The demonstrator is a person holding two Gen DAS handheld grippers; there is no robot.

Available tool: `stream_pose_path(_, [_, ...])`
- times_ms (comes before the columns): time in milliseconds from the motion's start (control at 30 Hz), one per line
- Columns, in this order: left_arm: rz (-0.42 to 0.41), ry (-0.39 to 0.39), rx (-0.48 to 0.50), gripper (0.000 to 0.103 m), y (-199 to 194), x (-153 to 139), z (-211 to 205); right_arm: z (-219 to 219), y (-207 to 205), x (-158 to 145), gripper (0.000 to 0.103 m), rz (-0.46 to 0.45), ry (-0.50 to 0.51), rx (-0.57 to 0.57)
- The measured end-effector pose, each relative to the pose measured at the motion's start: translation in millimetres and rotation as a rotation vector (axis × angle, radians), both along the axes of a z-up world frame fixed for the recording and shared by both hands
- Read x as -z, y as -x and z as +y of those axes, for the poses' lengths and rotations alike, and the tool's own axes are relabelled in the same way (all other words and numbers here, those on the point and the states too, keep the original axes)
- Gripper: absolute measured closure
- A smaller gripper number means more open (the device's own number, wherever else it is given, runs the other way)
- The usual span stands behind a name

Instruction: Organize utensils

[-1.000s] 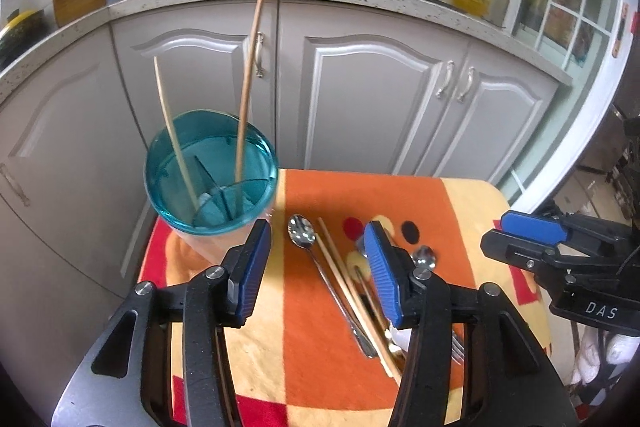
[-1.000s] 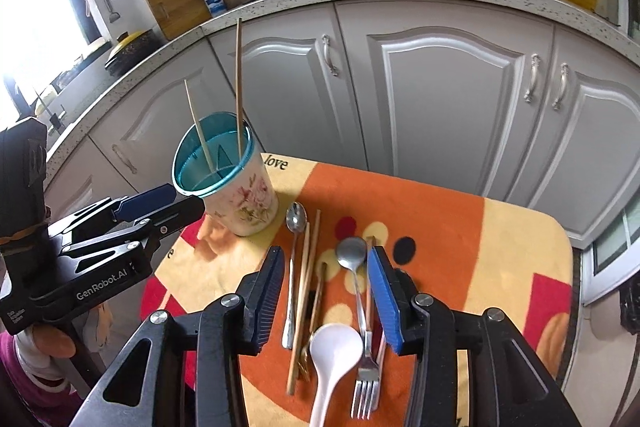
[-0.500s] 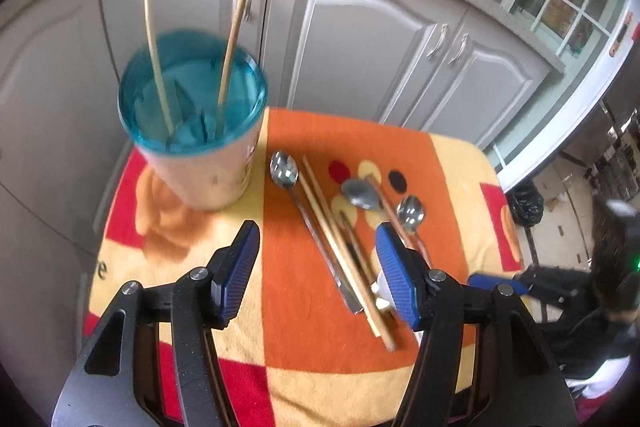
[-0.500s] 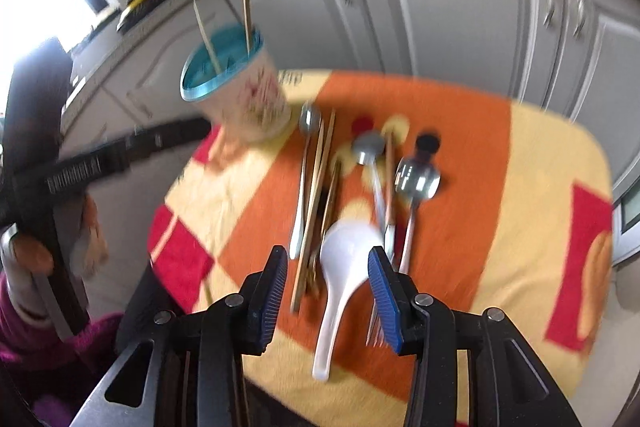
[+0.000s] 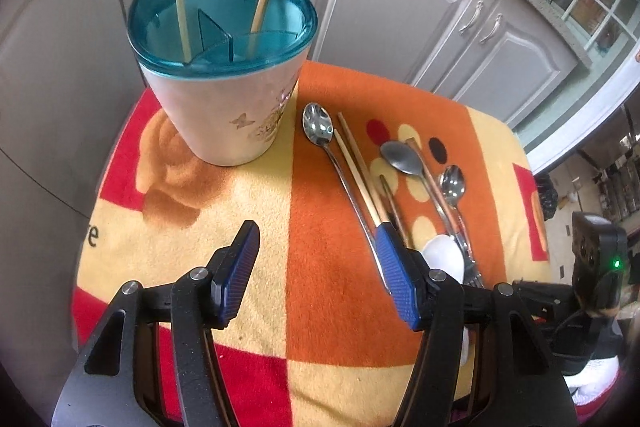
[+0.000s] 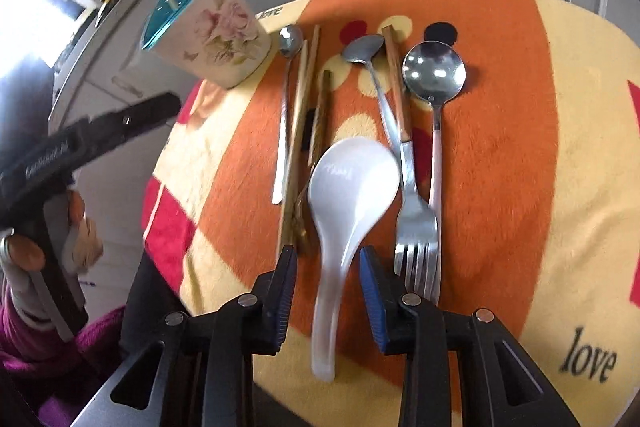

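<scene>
The right gripper sits low over the white soup spoon, its jaws about halfway open and just now narrowing, with the spoon's handle running between them; the pads do not look pressed on it yet, so nothing is held. To take it well, I would keep the handle centred between the pads, close on the handle just below the bowl rather than at the thin end, and lift straight up so the fork just beside it, and the chopsticks on the other side, are not dragged along. The left gripper hangs wide open and empty above the bare cloth, its right pad over the ends of a long spoon and chopsticks. Beyond them stands the holder, with its blue divided top and two sticks already in it, where the utensils should end up. The right wrist view shows the soup spoon whole, with the fork and big round spoon; the left view shows the holder's compartments from above, which the right view cannot see.
</scene>
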State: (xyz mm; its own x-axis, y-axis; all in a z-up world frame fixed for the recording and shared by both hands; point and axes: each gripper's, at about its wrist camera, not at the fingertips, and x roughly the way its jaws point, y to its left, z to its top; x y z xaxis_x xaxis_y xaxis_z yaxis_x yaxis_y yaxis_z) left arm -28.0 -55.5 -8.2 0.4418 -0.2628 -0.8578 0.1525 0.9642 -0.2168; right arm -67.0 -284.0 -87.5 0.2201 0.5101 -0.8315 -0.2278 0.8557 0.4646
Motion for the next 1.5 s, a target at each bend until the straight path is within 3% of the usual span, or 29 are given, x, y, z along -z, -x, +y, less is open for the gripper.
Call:
stream_pose_path(200, [0.017, -0.009, -0.02, 0.043, -17, 12, -4, -9, -29, 7, 0.071, -0.008, -0.047, 0.054])
stream_pose_path(433, [0.043, -0.019, -0.056, 0.043, -42, 29, -17, -9, -54, 8, 0.071, -0.033, -0.043, 0.006])
stream_pose_path(467, [0.05, -0.021, -0.061, 0.044, -46, 33, -19, -9, -54, 9, 0.078, -0.038, -0.035, 0.003])
stream_pose_path(567, [0.069, -0.02, -0.07, 0.058, -55, 43, -27, -10, -52, 14, 0.093, -0.048, -0.008, 0.007])
stream_pose_path(667, [0.107, -0.03, -0.062, 0.075, -63, 55, -35, -21, -48, 18, 0.095, -0.04, -0.045, 0.035])
stream_pose_path(767, [0.091, -0.028, -0.051, 0.079, -65, 56, -40, -28, -42, 19, 0.095, -0.035, -0.056, 0.049])
stream_pose_path(867, [0.096, -0.01, -0.025, 0.093, -66, 58, -44, -29, -35, 18, 0.095, -0.029, -0.056, 0.05])
stream_pose_path(933, [0.1, -0.002, -0.014, 0.096, -64, 59, -41, -30, -32, 17, 0.095, -0.025, -0.056, 0.05])
stream_pose_path(1200, [0.176, -0.001, 0.098, 0.097, -14, 57, -11, -26, -13, 17, 0.095, 0.003, -0.066, 0.043])
stream_pose_path(1400, [0.233, 0.022, 0.184, 0.097, 18, 56, 3, -8, -1, 15, 0.094, 0.016, -0.045, -0.053])
stream_pose_path(1500, [0.191, 0.037, 0.151, 0.088, 16, 49, 15, -13, -8, 11, 0.072, 0.006, -0.045, -0.027])
